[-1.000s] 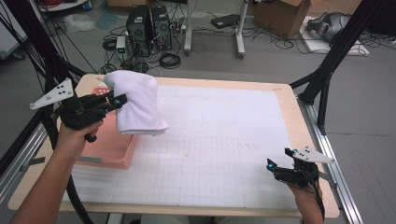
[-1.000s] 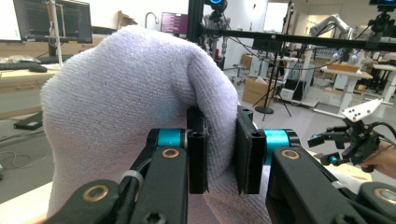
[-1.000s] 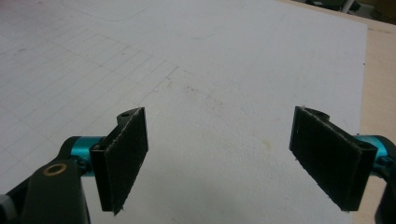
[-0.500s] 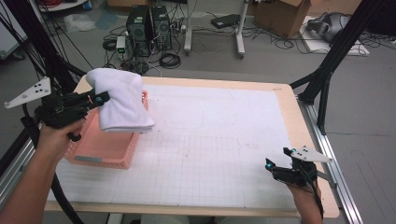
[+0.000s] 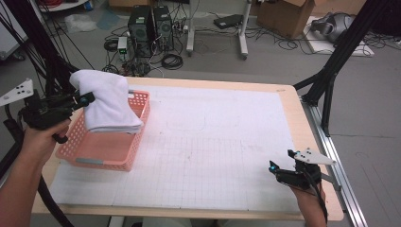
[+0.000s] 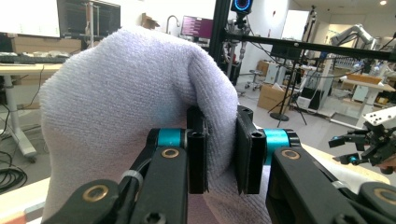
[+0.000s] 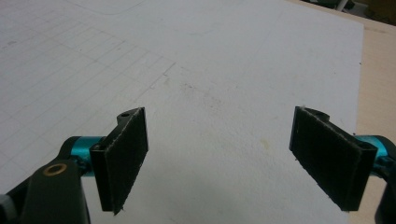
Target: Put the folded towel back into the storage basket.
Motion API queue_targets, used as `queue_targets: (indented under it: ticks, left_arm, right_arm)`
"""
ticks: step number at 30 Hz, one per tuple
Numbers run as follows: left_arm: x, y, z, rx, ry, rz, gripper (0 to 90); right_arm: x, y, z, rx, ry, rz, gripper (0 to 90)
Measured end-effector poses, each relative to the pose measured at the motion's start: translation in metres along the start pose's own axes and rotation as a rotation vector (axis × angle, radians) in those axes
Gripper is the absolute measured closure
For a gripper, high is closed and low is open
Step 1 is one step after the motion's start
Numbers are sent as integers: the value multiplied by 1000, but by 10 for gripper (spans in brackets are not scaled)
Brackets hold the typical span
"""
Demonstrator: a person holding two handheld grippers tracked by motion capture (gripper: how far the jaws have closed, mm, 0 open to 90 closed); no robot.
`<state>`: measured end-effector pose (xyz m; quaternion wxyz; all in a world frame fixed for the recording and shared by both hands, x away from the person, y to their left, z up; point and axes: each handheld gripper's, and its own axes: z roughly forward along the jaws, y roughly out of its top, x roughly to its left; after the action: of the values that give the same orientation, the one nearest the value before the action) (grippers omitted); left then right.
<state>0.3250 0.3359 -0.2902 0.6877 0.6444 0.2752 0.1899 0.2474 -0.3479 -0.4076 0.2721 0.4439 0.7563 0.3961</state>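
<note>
One white towel [image 5: 108, 101] pinched in left tongs [image 5: 85, 100], above pink basket [image 5: 101, 153]

A white terry towel [image 5: 108, 101], folded and draped, is held aloft over the pink slatted basket [image 5: 106, 150] at the desk's left edge.

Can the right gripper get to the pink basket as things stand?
Probably yes: the right gripper is open and empty, with bare mat between it and the pink basket. But it's a long reach across, and the left gripper holds a towel over it.
</note>
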Motion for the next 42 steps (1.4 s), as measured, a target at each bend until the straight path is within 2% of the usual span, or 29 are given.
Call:
queue_targets:
  ticks: [8, 16, 25, 31, 36, 42]
  left_arm:
    - [13, -3, -13, -8, 13, -18, 770]
    - [24, -19, -17, 31, 14, -35, 768]
    - [37, -35, -13, 77, 14, -62, 766]
    - [41, -43, -5, 114, -14, -66, 766]
    - [42, -50, 4, 143, -55, -71, 762]
    - [43, -64, 9, 190, -56, -96, 755]
  right_arm:
    - [0, 0, 0, 4, -5, -5, 183]
    - [4, 1, 3, 12, -2, -12, 183]
    - [4, 1, 5, 17, 1, -17, 183]
    - [5, 0, 6, 21, -1, -17, 183]
    - [7, 0, 7, 27, 2, -26, 183]
    - [6, 0, 7, 28, 1, -23, 183]
